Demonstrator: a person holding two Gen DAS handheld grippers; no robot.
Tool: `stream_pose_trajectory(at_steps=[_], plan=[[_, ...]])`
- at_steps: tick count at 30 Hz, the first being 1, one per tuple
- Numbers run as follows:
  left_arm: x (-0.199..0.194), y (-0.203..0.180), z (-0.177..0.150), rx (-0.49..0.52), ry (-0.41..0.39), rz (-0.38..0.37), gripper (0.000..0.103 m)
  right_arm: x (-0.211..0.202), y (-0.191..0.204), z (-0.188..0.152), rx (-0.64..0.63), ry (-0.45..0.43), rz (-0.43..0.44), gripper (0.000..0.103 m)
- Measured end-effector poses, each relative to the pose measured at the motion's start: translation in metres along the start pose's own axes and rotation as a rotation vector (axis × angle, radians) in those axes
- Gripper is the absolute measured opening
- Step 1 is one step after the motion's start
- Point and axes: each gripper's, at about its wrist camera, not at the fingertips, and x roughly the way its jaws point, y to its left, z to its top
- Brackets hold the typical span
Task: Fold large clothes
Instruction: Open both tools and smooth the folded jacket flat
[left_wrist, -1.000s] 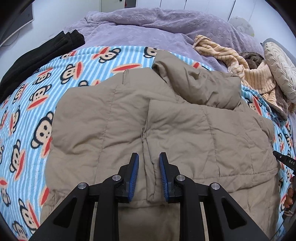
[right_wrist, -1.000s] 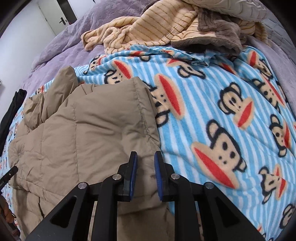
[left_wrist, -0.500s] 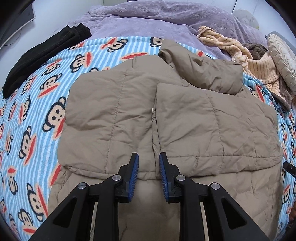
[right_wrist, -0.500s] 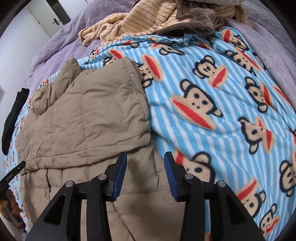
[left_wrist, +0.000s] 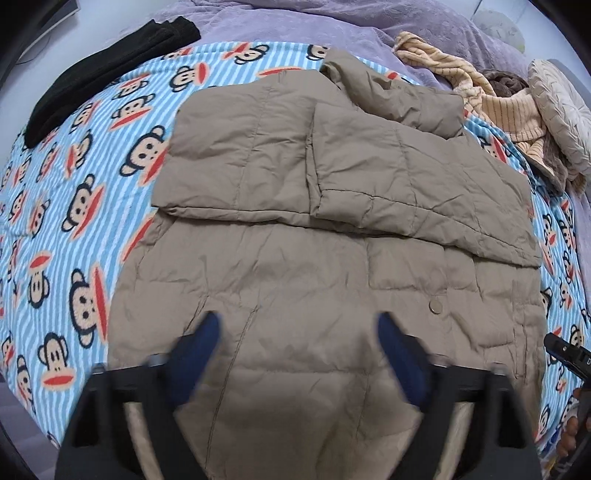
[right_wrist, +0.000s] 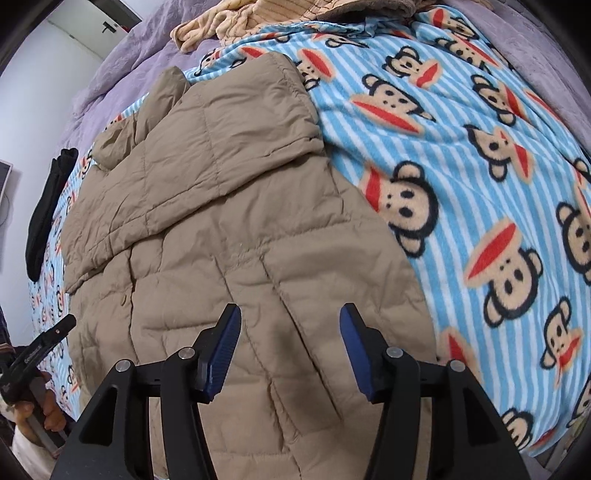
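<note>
Fingers, your left gripper (left_wrist: 297, 354): spread wide, holding nothing, over the near hem; half a second ago they sat nearly together. Fingers, your right gripper (right_wrist: 290, 349): apart, empty, wider than half a second ago. Tan quilted puffer jacket (left_wrist: 332, 236): flat on the blue striped monkey-print fleece blanket (left_wrist: 74, 192) on the bed, sleeves folded across the chest. Reading: the sleeve fold looks released; you appear set to take the hem next.
</note>
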Motion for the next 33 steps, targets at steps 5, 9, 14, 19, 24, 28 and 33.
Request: stream_pose_trajectory(at_steps=[5, 9, 14, 19, 24, 28, 33], plan=[[-0.020, 0.004, -0.014, 0.001, -0.009, 0.021, 0.102, -0.011, 0.007, -0.015, -0.004, 0.020, 0.015, 0.060], [-0.031, 0.002, -0.021, 0.020, 0.003, 0.064, 0.102, -0.020, 0.014, -0.025, -0.008, 0.038, 0.041, 0.066], [-0.044, 0.002, -0.033, 0.021, 0.024, 0.080, 0.102, -0.033, 0.024, -0.040, -0.020, 0.048, 0.085, 0.079], [-0.053, 0.007, -0.044, -0.012, 0.048, 0.114, 0.102, -0.039, 0.029, -0.050, -0.016, 0.049, 0.125, 0.080], [-0.060, 0.016, -0.056, -0.039, 0.063, 0.136, 0.102, -0.037, 0.032, -0.057, 0.002, 0.062, 0.158, 0.083], [-0.066, 0.023, -0.065, -0.042, 0.079, 0.117, 0.102, -0.038, 0.037, -0.062, 0.003, 0.060, 0.174, 0.091], [-0.070, 0.029, -0.075, -0.045, 0.087, 0.079, 0.102, -0.032, 0.044, -0.071, 0.025, 0.078, 0.181, 0.091]])
